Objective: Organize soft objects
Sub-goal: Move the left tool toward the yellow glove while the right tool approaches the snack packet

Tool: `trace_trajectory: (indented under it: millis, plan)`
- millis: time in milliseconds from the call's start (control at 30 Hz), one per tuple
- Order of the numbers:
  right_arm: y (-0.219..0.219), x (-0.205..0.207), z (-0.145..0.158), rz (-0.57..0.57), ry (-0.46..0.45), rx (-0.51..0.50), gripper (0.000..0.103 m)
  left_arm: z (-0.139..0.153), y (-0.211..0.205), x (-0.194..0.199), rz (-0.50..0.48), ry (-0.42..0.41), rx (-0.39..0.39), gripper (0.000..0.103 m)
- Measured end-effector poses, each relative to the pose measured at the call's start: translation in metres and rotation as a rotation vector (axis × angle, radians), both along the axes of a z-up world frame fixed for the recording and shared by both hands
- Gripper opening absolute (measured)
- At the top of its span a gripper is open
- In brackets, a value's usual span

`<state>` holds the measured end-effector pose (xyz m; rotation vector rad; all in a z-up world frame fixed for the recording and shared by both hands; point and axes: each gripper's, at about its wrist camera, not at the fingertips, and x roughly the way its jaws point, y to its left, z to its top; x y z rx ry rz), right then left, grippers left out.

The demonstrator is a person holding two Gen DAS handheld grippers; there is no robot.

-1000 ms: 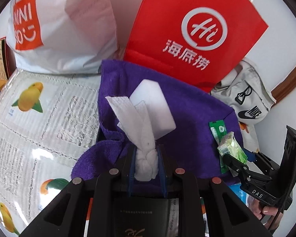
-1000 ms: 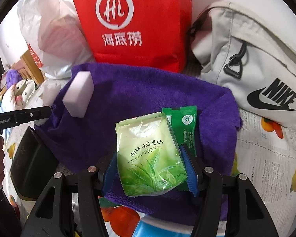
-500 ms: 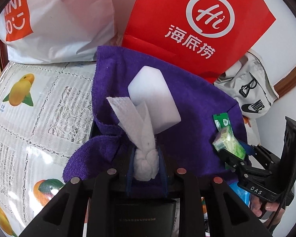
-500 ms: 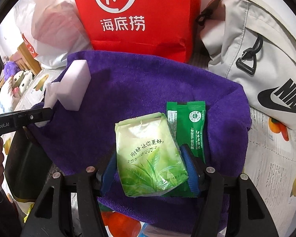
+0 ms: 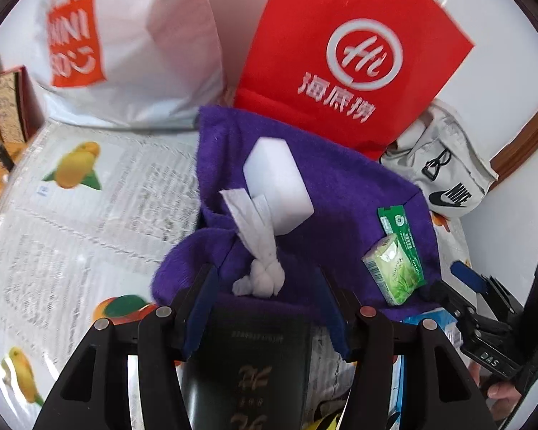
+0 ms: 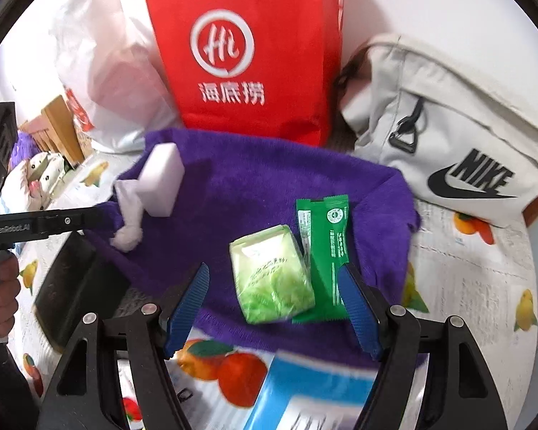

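Observation:
A purple towel lies on the table. On it rest a white sponge block, a knotted white cloth, a light green tissue pack and a dark green sachet. My left gripper is open, just behind the knotted cloth. My right gripper is open, its blue pads on either side of the tissue pack, which lies on the towel.
A red paper bag, a white shopping bag and a grey Nike bag stand behind the towel. A dark box lies by the towel's front edge. A blue-white pack lies in front.
Both grippers opened. The left let go of the knotted cloth and the right let go of the tissue pack; both items now lie on the towel. Both grippers pulled back a little.

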<state>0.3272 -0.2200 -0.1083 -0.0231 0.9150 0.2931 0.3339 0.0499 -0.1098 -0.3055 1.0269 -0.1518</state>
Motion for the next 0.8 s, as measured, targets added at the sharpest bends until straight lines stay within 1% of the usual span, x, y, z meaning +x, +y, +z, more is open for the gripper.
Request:
trace_trajectory:
  millis: [67, 100, 267, 367, 433, 533, 633, 700, 800]
  plan:
    - [-0.001, -0.014, 0.004, 0.007, -0.002, 0.028, 0.074, 0.009, 0.003, -0.016, 0.011, -0.056, 0.005, 0.054]
    - [-0.003, -0.022, 0.007, 0.009, -0.005, 0.042, 0.074, 0.012, 0.005, -0.023, 0.014, -0.069, 0.007, 0.054]
    - [0.007, -0.06, 0.017, 0.028, -0.008, 0.091, 0.074, 0.017, 0.012, -0.053, 0.001, -0.065, 0.003, 0.053]
    - [0.02, -0.082, 0.018, 0.066, -0.014, 0.113, 0.075, 0.016, 0.015, -0.075, -0.006, -0.071, 0.042, 0.054]
    - [0.03, -0.093, 0.013, 0.104, 0.002, 0.116, 0.076, 0.014, 0.018, -0.09, -0.006, -0.07, 0.054, 0.054]
    - [0.052, -0.108, -0.001, 0.194, 0.026, 0.096, 0.076, 0.008, 0.029, -0.112, 0.0, -0.073, 0.023, 0.054]
    - [0.068, -0.117, -0.015, 0.245, 0.052, 0.055, 0.076, 0.002, 0.037, -0.131, 0.003, -0.076, -0.01, 0.055]
    - [0.074, -0.12, -0.021, 0.26, 0.052, 0.034, 0.076, -0.005, 0.042, -0.141, -0.002, -0.066, -0.031, 0.055]
    - [0.079, -0.117, -0.03, 0.273, 0.073, -0.01, 0.076, -0.01, 0.047, -0.154, 0.001, -0.064, -0.027, 0.055]
